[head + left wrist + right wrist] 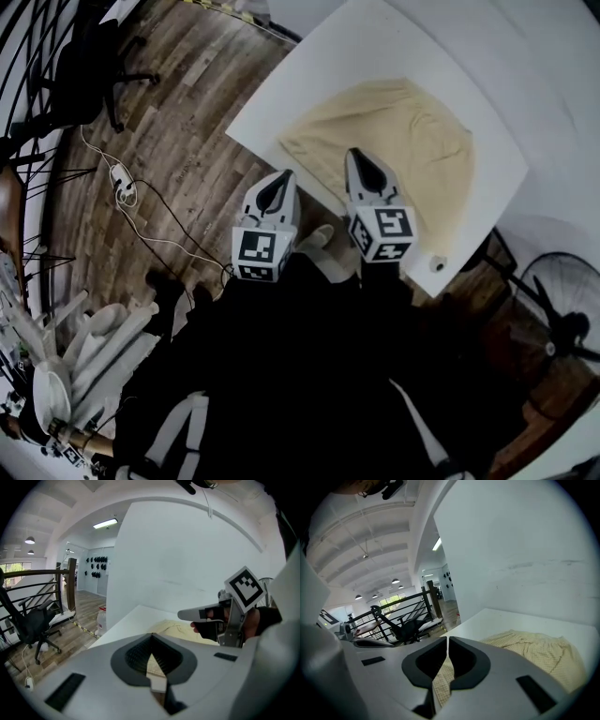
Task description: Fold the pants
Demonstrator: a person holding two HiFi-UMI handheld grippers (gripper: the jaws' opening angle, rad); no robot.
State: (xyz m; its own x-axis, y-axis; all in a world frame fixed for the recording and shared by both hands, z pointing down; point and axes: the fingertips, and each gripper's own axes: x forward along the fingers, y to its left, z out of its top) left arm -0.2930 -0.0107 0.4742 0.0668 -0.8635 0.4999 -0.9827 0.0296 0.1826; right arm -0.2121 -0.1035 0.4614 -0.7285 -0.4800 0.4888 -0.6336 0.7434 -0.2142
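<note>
The left gripper (283,176) and right gripper (355,154) share pale grey shells that taper to a point, each with a dark grey teardrop recess, ribbed inside. At the rear of each sits a cube of black-and-white square markers, the left cube (258,251) and the right cube (384,232). The person wears black clothing (309,375), with what may be pale straps (183,427) lower down.

Cream pants (398,141) lie on a white table (375,47), left gripper (283,175) and right gripper (357,155) above its near edge.
</note>
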